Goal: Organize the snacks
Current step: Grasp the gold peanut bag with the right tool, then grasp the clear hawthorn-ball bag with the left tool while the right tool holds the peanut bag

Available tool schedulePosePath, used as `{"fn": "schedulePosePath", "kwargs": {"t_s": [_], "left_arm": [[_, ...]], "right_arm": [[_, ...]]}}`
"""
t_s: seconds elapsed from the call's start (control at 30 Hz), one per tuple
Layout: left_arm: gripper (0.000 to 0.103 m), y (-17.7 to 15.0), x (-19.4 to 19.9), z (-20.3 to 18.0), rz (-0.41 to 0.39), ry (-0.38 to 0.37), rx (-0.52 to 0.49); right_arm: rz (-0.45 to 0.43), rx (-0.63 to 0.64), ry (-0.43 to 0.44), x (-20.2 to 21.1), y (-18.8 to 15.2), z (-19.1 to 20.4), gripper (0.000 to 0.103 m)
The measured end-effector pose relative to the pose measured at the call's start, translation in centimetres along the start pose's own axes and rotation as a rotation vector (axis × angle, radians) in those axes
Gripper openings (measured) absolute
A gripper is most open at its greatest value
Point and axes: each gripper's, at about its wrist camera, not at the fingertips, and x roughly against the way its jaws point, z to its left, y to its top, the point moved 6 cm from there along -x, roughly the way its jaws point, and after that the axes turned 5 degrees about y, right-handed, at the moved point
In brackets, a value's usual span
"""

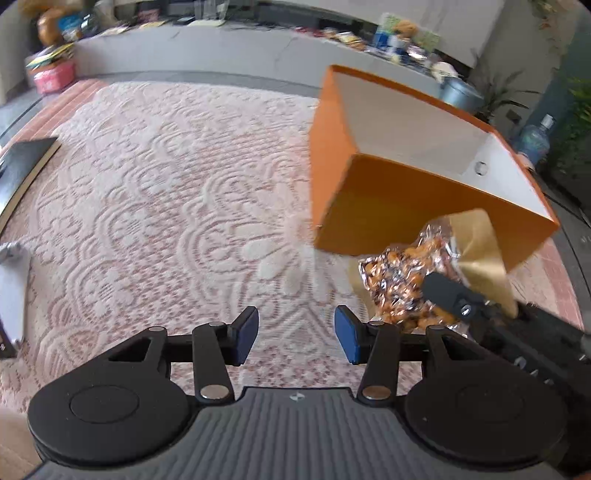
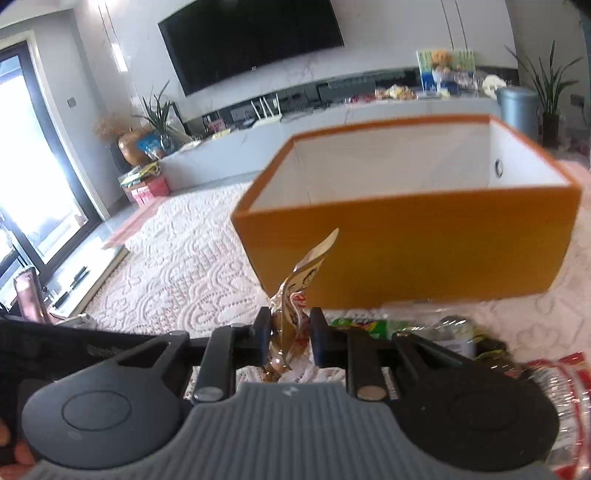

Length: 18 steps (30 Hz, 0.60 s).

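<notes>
Here my right claw pinches a gold snack bag just near the orange box, while my left claw hangs spread over the lace cloth.

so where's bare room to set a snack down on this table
Free: lace cloth left of the orange cardboard box, and inside the box. Crowded: green packet and red wrapper before the box.

Lower end of gold snack packet hidden behind right gripper, red-and-clear wrapper cut by right edge, green packets partly hidden, blurred, shelf clutter too small to identify
</notes>
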Motion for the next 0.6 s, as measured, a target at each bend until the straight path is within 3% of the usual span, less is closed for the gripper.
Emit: {"fn": "schedulePosePath", "kwargs": {"t_s": [0.23,0.43,0.6], "left_arm": [[0.059,-0.4,1.2,-2.5,-0.038,-0.093,-0.089],[0.070,-1.4,1.7,-5.0,-0.033,-0.208,-0.107],[0.072,-2.3,1.1,-7.4,-0.019,-0.260,-0.133]], "right_arm": [[-0.057,0.014,-0.046,5.2,0.8,-1.9,0.019],[-0.070,0.000,-0.144,9.1,0.7,-5.7,0.019],[-0.086,-0.052,-0.185,11.1,0.1,-9.2,0.019]]}}
